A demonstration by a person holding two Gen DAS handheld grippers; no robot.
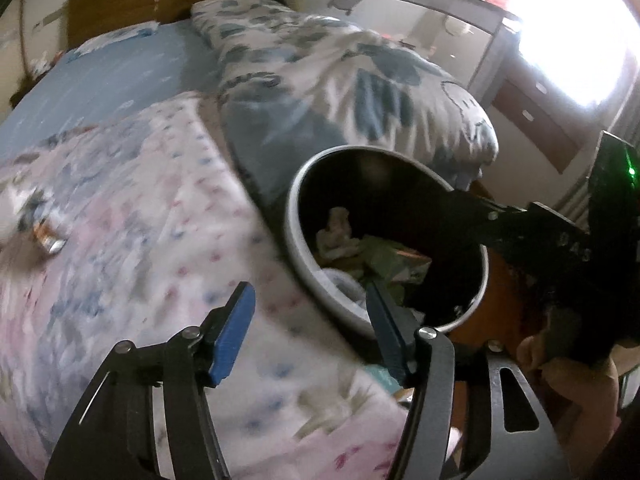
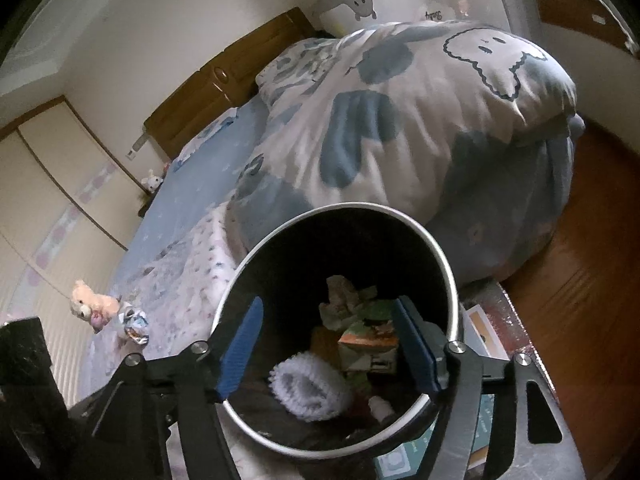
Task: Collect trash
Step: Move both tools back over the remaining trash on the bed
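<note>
The round bin [image 2: 448,280] fills the lower middle of the right wrist view, beside the bed [image 1: 120,80], and already holds several pieces of trash: crumpled paper [image 2: 340,300], a small green and orange carton [image 2: 368,344] and a fluffy white piece [image 2: 308,388] near its bottom. The right gripper [image 2: 332,354] hangs over the bin's mouth with its blue fingers [image 2: 240,348] spread apart and nothing between them.

In the left wrist view the left gripper [image 1: 310,338] sits at the lower middle, over the edge of the bed just beside the bin [image 1: 296,216], its fingers [image 1: 234,340] also spread and empty.

So part of the collecting looks done. What seems left lies on the pink bedspread [image 1: 140,200]: a small crumpled wrapper or can [image 1: 48,236] at the left edge of the left wrist view, too blurred to name, well apart from the bin.
</note>
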